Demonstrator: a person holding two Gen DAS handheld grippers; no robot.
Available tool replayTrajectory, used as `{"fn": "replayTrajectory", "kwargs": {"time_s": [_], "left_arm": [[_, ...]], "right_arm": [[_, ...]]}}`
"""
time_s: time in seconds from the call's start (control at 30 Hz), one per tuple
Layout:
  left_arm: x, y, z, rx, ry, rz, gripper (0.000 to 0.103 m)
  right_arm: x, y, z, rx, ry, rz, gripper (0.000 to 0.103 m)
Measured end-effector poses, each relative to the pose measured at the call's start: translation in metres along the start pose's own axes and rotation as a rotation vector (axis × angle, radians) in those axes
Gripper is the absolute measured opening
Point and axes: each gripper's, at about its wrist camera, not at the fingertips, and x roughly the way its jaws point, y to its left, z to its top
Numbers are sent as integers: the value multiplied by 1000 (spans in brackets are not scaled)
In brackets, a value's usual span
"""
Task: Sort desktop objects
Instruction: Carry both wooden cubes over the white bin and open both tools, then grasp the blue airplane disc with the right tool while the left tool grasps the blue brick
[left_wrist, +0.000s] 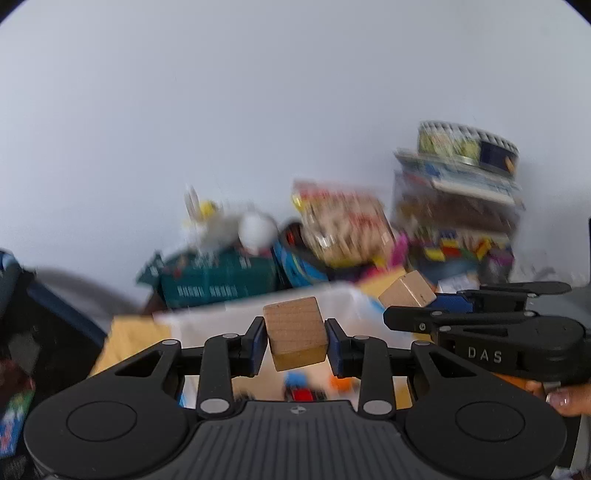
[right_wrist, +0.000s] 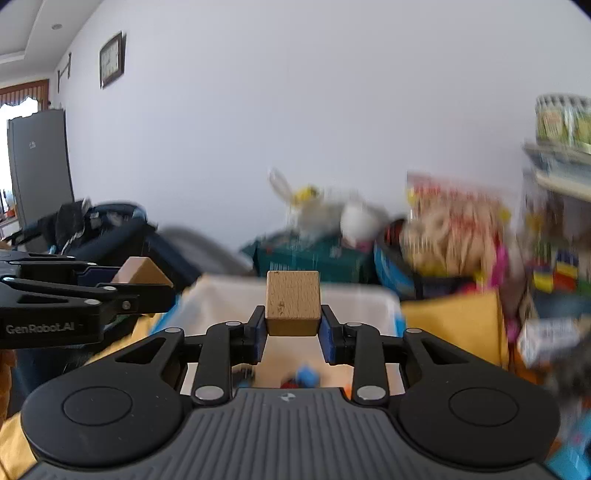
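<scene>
Each tool is clamped on a wooden cube and held up in the air above a white bin. In the left wrist view, the left tool (left_wrist: 296, 338) pinches the tilted left cube (left_wrist: 295, 332) between its blue pads, and the right tool (left_wrist: 436, 302) reaches in from the right edge with its own block. In the right wrist view, the right tool (right_wrist: 293, 325) grips the right cube (right_wrist: 293, 302) squarely.

The white bin (right_wrist: 384, 299) sits just ahead of and below both tools, on a bench covered in yellow cloth (right_wrist: 454, 317). Small blue and red toys (right_wrist: 303, 376) lie inside it, blurred.

Behind the bin, against a plain pale wall (right_wrist: 295, 110), are a dark green crate (left_wrist: 218, 277), a blurred printed packet (left_wrist: 343, 225) and a stack of boxes (left_wrist: 458, 199). In the right wrist view a framed picture (right_wrist: 110, 59) hangs high on the wall, and a grey cabinet (right_wrist: 38, 162) stands at far left.
</scene>
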Motion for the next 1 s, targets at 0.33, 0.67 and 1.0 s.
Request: {"fn": "replayTrajectory", "kwargs": {"time_s": [0.33, 0.67, 1.0], "left_arm": [[71, 24, -3, 37, 106, 101, 37], [83, 17, -31, 98, 193, 120, 48], [23, 5, -38, 99, 123, 188, 78]], "right_arm": [[58, 19, 2, 7, 101, -56, 33], [69, 17, -26, 32, 209, -65, 45], [12, 15, -39, 39, 123, -24, 64]]}}
